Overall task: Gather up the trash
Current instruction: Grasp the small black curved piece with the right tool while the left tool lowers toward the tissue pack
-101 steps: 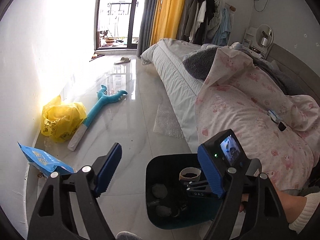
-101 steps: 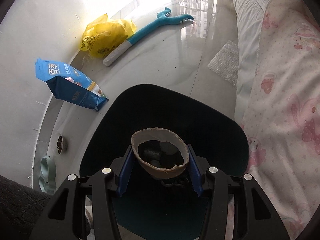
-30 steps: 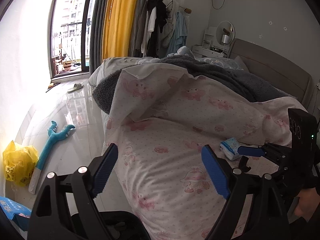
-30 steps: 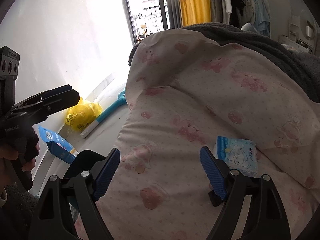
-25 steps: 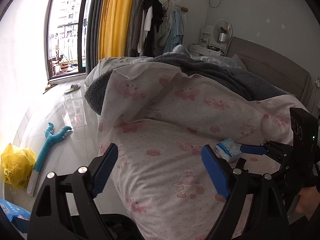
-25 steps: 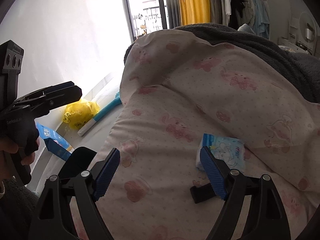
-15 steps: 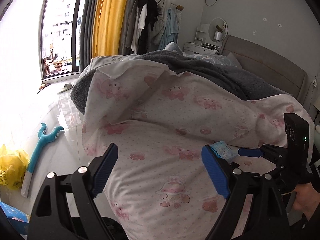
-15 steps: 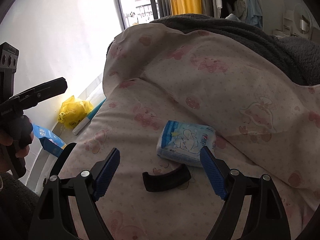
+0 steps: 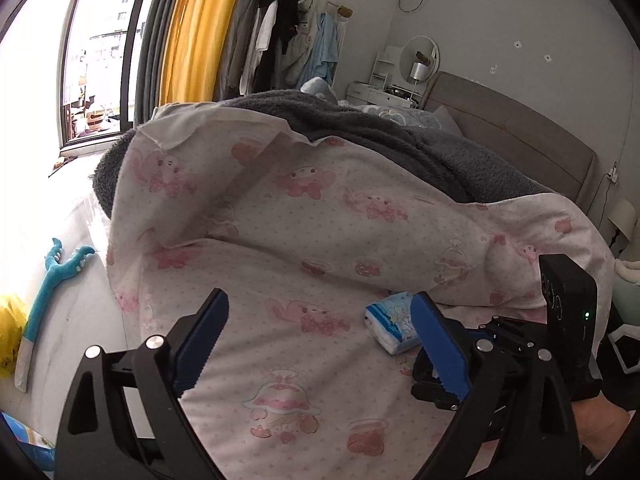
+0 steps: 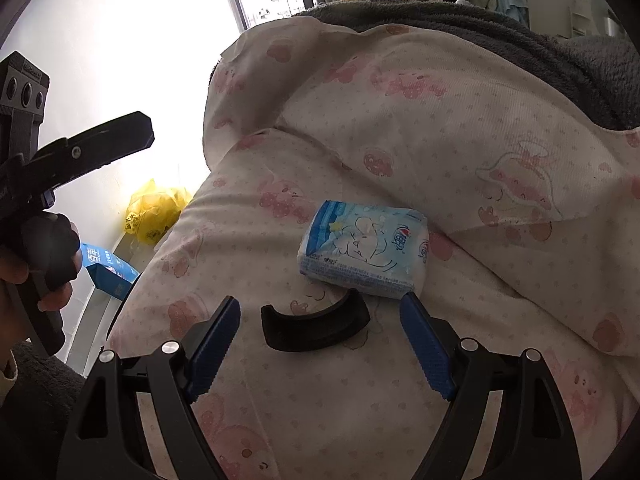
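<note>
Hovering right gripper [image 10: 320, 344] over pink-print quilt [image 10: 460, 152] on bed, jaws standing wide, gripping nothing. Lying between jaws: black curved plastic piece [image 10: 316, 326]; tissue pack [image 10: 364, 248] just beyond, near right jaw tip. Opening left gripper [image 9: 320, 344] jaws, nothing between them. Yellow bag [image 10: 154, 208] sitting on floor by wall.

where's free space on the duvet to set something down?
Free: the flat duvet stretch left of the tissue pack, out to its floor-side edge, and the patch just below the left hand-held gripper, whose jaws are opening. Crowded: around the pack, where the black curved piece and the right hand-held gripper sit, with the duvet fold behind.
</note>
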Demonstrator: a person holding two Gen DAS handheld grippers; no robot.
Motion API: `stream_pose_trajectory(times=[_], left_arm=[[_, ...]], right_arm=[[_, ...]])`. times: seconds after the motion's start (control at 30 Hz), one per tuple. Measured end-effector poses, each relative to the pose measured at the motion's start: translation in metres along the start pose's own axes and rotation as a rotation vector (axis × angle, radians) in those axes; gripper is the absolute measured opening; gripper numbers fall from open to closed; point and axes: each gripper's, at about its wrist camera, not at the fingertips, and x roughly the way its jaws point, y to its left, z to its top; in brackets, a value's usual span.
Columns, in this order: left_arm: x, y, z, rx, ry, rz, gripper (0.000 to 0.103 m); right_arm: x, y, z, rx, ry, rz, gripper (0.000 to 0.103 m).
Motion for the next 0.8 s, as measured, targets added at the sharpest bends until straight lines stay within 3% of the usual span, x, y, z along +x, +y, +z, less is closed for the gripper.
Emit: stream_pose_trajectory(times=[0.3,0.4,0.6,0.8], left_arm=[[0.015,-0.016,-0.001,-0.007,0.013,-0.018,0.095],[0.02,-0.021,0.0,-0.017,0.02,-0.027,0.095],[0.029,-0.039,-0.002,-0.005,0.022,-0.029,0.095],[0.049,-0.057,-0.009,-0.006,0.084,-0.049,0.095]], right_arm=[[0.007,0.004,-0.002,0.011,0.029,0.0,0.068],[0.008,0.003,-0.004,0.018,0.031,-0.016,0.05],[-0.009,-0.003,-0.008,0.028,0.0,-0.047,0.048],[-0.031,-0.026,-0.014,0.073,-0.026,-0.105,0.048]])
